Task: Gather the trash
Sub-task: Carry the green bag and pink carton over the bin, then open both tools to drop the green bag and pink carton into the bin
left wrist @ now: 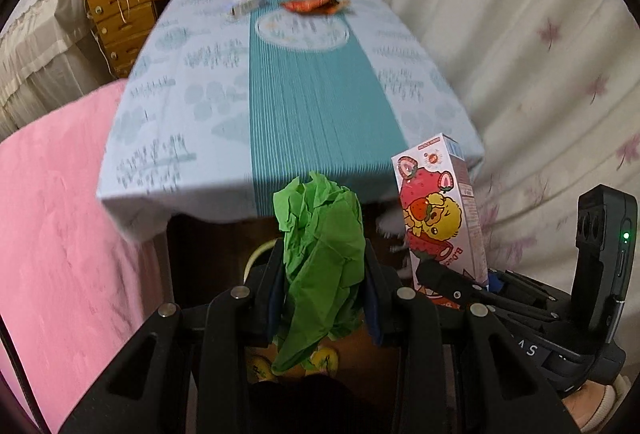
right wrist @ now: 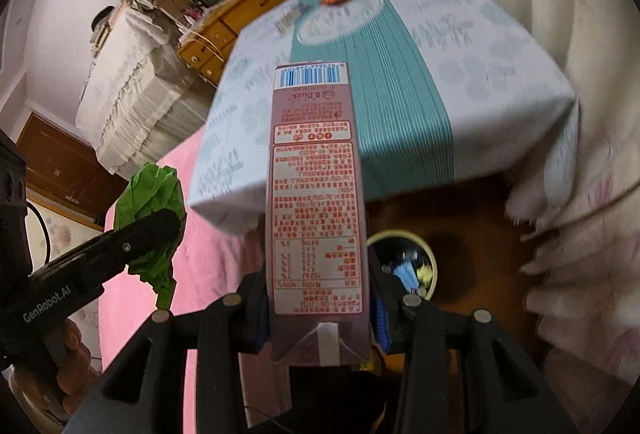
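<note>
Jaws of left gripper (left wrist: 324, 274) pinch crumpled green paper (left wrist: 320, 230); right gripper (right wrist: 318, 298) jaws clamp drink carton (right wrist: 316, 202). Both held off counter (left wrist: 288, 94) edge above bin (right wrist: 430, 254), likely for dropping. Orange wrapper (left wrist: 314, 4) remains on counter.

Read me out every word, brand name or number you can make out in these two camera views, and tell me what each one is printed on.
"B.Duck": side panel of the carton, by its barcode, upside down in the right wrist view.
"B.Duc", cut off: front of that carton.
"GenRobot.AI": body of the left gripper, holding green paper.
"S", "V", partly hidden: body of the right gripper.
Carton's fine print, table figures and barcode digits: too small or blurred.
</note>
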A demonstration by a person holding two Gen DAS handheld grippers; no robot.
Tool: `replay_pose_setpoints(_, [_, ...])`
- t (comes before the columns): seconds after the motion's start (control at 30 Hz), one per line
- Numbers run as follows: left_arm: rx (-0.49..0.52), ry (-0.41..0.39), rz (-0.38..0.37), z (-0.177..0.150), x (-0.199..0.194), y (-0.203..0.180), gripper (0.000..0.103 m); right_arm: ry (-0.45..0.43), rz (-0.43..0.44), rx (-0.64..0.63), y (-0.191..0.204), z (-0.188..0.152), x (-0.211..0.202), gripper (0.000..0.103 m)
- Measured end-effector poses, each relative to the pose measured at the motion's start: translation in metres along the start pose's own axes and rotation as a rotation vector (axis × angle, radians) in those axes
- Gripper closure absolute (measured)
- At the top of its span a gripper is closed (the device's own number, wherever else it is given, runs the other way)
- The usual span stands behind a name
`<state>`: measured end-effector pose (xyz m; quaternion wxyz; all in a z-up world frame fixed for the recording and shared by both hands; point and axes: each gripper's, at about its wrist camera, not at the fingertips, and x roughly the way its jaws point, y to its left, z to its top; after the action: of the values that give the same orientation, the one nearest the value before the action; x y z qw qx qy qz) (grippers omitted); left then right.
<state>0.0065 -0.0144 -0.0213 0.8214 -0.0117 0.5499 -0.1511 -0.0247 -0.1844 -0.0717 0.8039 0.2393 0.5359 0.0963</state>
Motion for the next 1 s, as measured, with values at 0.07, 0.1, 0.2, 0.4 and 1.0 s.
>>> replay_pose_setpoints(0.07, [-0.002, 0.038, -0.004, -0.013, 0.02, 0.004, 0.072, 0.032, -0.009, 0.019, -0.008, -0.012, 0.016, 0.064])
replay_pose_setpoints(0.1, [-0.004, 0.056, -0.006, -0.019, 0.03, 0.006, 0.072, 0.049, -0.015, 0.03, -0.013, -0.017, 0.025, 0.064])
replay_pose_setpoints(0.2, [-0.007, 0.102, -0.007, -0.04, 0.066, 0.014, 0.072, 0.102, -0.035, 0.081, -0.031, -0.039, 0.06, 0.064])
replay_pose_setpoints(0.4, [-0.014, 0.16, -0.015, -0.079, 0.149, 0.033, 0.072, 0.171, -0.081, 0.137, -0.067, -0.077, 0.136, 0.064])
replay_pose_setpoints(1.0, [-0.055, 0.237, 0.057, -0.132, 0.375, 0.087, 0.036, 0.235, -0.172, 0.158, -0.155, -0.122, 0.325, 0.064])
